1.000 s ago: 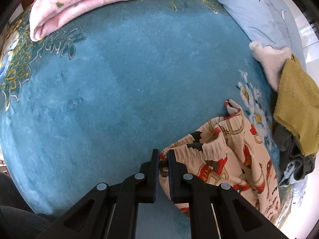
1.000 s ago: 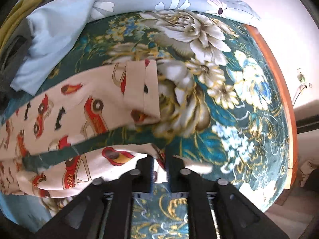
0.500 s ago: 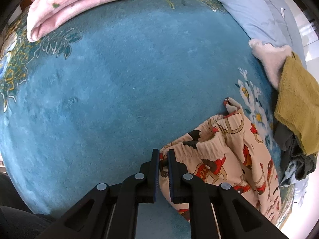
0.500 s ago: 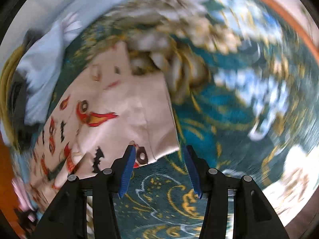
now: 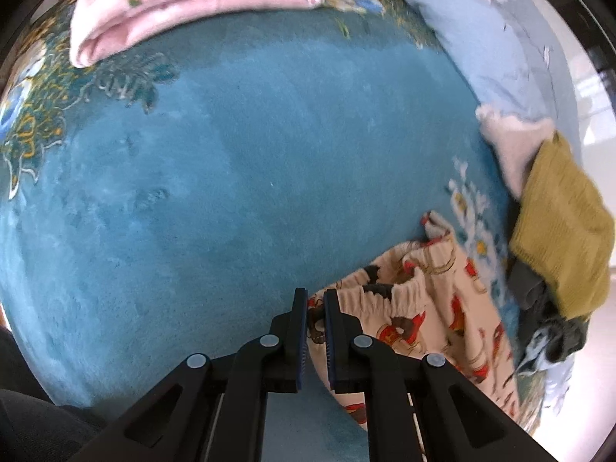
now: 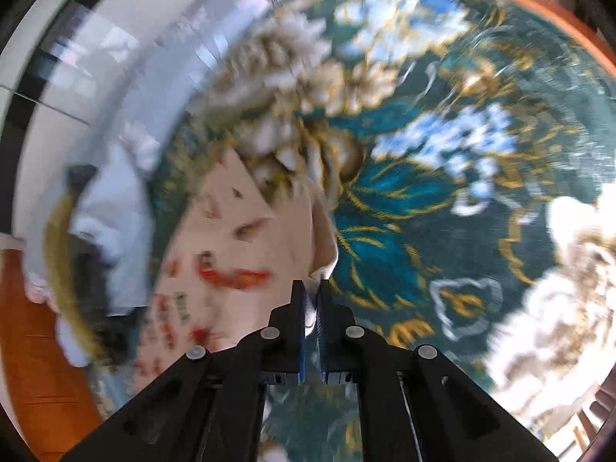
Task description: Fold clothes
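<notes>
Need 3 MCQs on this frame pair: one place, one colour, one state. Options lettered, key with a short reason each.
1. Where does the folded pink blanket lie in the left wrist view?
A. top left, at the far edge of the teal bedspread
B. under the left claw
C. on the clothes pile at right

2. What colour is the top garment of the clothes pile at right?
A. red
B. mustard yellow
C. white

3. What is the state of the left claw?
A. wide open over bare bedspread
B. shut on the pink blanket
C. shut on the waistband of the car-print pants

Key: 1 A, it lies along the upper left edge. 2 B, a mustard knit lies on top. 3 C, printed fabric sits pinched between the pads.
</notes>
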### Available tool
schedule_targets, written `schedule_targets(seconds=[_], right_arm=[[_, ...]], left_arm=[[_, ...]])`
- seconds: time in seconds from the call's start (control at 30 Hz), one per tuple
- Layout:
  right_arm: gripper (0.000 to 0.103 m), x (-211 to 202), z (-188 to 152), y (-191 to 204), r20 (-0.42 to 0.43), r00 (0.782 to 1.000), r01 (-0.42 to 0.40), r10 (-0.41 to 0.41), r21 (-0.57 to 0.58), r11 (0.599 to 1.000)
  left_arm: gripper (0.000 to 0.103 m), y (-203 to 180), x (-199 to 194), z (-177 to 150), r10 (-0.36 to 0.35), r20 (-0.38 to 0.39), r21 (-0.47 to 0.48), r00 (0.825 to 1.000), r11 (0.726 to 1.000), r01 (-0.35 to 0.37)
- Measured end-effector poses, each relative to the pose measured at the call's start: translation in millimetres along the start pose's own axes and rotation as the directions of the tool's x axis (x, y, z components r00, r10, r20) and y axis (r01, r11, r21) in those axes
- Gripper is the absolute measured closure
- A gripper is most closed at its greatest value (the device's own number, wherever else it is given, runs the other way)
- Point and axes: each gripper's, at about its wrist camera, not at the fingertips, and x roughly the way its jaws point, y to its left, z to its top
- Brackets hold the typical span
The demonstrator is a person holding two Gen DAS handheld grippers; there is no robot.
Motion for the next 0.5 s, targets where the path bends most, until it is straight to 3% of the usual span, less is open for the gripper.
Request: schedule_targets(seconds=[0.1, 0.13, 0.23, 0.33, 0.5], right_arm=[[0.098, -49.1, 6.7, 7.0, 0.011, 1.0, 0.005, -0.005, -0.019, 1.0], [0.098, -47.2, 11.7, 11.7, 0.007, 1.0, 0.03, -0.03, -0.029, 0.999], [0.098, -17.9, 30.0, 28.7, -0.013, 0.991, 0.133, -0.134, -0.064, 0.989], [0.098, 37.7, 43.7, 30.4, -0.08, 0.971, 0.222, -0.225, -0.049, 0.974], [0.094, 83.6, 53.9, 39.6, -0.096, 0.964, 0.243, -0.247, -0.053, 0.969]], left_arm=[[0.094, -21.0, 4.3, -4.7, 0.026, 0.017, 0.06, 1.0, 0.998, -0.027], [0.094, -27.2, 7.5, -7.4, 0.037, 0.011, 0.074, 0.999, 0.997, -0.038], [0.094, -20.2, 9.0, -5.1, 0.033, 0.0, 0.057, 0.999, 0.998, -0.033], [0.094, -12.6, 14.9, -1.7, 0.002, -0.013, 0.002, 1.0, 1.0, -0.002], [0.094, -18.8, 23.4, 0.3, -0.01, -0.002, -0.007, 1.0, 1.0, 0.01]])
